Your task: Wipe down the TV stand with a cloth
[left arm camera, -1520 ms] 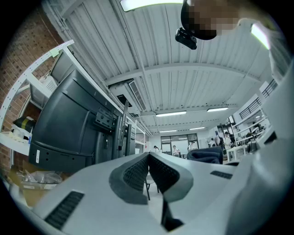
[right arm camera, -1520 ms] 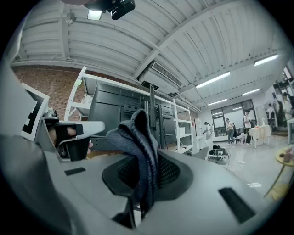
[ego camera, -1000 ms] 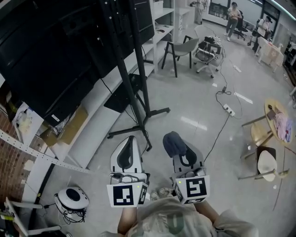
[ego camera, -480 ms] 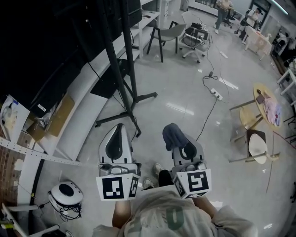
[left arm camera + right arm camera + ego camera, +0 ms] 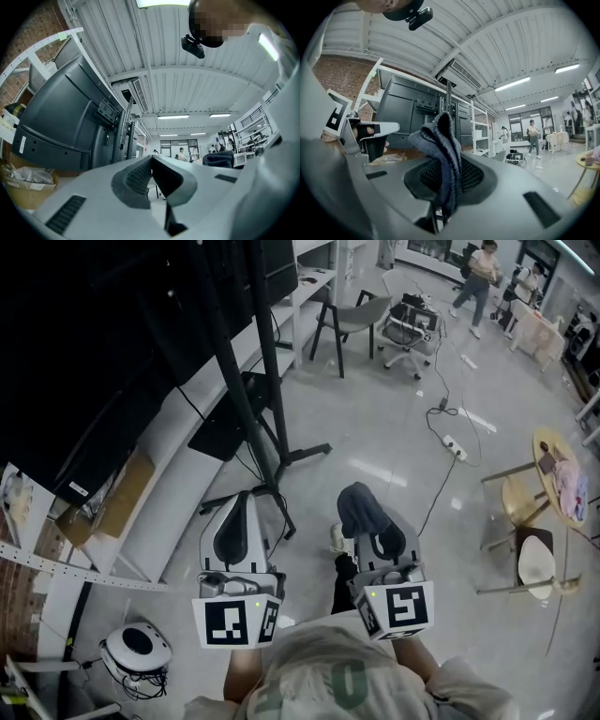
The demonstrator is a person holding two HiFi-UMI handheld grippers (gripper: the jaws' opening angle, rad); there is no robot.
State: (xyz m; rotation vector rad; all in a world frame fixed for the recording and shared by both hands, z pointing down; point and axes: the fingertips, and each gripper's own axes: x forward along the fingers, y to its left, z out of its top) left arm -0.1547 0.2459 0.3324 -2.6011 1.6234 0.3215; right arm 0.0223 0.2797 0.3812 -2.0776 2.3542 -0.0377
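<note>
A dark blue-grey cloth (image 5: 358, 508) (image 5: 440, 150) sticks out from between the jaws of my right gripper (image 5: 372, 526) (image 5: 449, 161), which is shut on it. My left gripper (image 5: 239, 521) (image 5: 151, 171) is held beside it, jaws together with nothing between them. The black TV stand (image 5: 267, 418) rises ahead of both grippers, its feet (image 5: 258, 498) on the floor just past the left gripper's tip. It carries a large black TV (image 5: 103, 334) (image 5: 61, 126). Both grippers hang in the air, apart from the stand.
A long white low shelf (image 5: 178, 474) with cardboard boxes (image 5: 117, 498) runs along the wall under the TV. A grey chair (image 5: 352, 320), a power strip with cable (image 5: 455, 446) and a round wooden table (image 5: 562, 465) stand further off. People are at the far end.
The view has shifted a little; the stand's feet now lie closer to the left gripper's tip. Both grippers keep the same pose, the cloth still held in the right one.
</note>
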